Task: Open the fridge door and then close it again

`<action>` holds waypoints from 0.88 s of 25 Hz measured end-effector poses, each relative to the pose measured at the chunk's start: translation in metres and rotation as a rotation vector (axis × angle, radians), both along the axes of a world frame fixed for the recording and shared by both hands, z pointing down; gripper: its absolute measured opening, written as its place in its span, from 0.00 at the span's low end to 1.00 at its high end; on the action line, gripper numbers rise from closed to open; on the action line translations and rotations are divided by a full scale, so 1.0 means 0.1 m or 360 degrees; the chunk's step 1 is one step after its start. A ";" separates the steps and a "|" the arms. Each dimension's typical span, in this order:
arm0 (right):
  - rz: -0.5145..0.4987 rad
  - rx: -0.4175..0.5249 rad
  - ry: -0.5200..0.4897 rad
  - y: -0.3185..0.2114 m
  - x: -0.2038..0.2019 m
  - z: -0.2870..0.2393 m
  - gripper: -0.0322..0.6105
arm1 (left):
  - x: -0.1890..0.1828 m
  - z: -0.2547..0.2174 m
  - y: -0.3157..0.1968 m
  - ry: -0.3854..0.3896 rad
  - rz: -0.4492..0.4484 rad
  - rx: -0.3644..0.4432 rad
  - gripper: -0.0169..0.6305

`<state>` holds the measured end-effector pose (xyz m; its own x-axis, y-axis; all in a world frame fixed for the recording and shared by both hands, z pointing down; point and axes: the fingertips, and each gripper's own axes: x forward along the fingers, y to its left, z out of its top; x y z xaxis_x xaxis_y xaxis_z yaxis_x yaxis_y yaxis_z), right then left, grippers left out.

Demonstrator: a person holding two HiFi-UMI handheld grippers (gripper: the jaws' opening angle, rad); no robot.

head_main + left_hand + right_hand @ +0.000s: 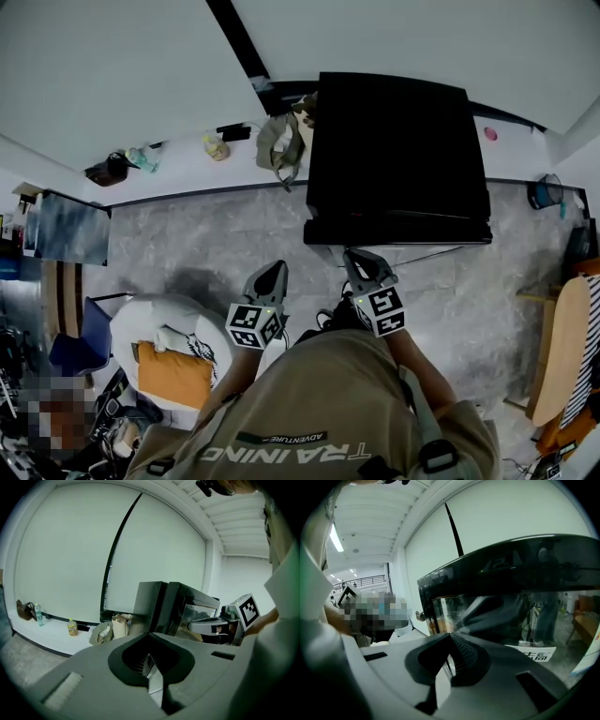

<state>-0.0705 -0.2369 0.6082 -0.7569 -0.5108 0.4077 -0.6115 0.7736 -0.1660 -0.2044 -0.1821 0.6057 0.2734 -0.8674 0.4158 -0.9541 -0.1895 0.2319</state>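
Head view: L gripper [275,274] and R gripper [356,260] are side by side, both w/ jaws pressed together and nothing between them. R tip is just before the front edge of the black fridge [394,155], which stands against the white wall. Its glass door [511,616] is reflective and looks shut. Beside the fridge, toward L gripper: crumpled bag [279,141], then a bottle [217,146]. White bundle [159,328] lies on the floor.
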 end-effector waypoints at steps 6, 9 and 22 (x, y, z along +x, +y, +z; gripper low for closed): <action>-0.0016 0.0008 -0.0034 -0.10 -0.05 -0.01 0.04 | -0.01 -0.01 -0.15 -0.0014 0.0010 -0.0010 0.03; -0.0022 0.0012 -0.0045 -0.16 -0.06 0.00 0.04 | 0.02 -0.02 -0.25 -0.0019 0.0025 -0.0009 0.03; -0.0275 -0.0014 -0.0079 -0.11 -0.30 -0.02 0.04 | 0.05 -0.06 -0.49 -0.0054 -0.0025 0.0013 0.03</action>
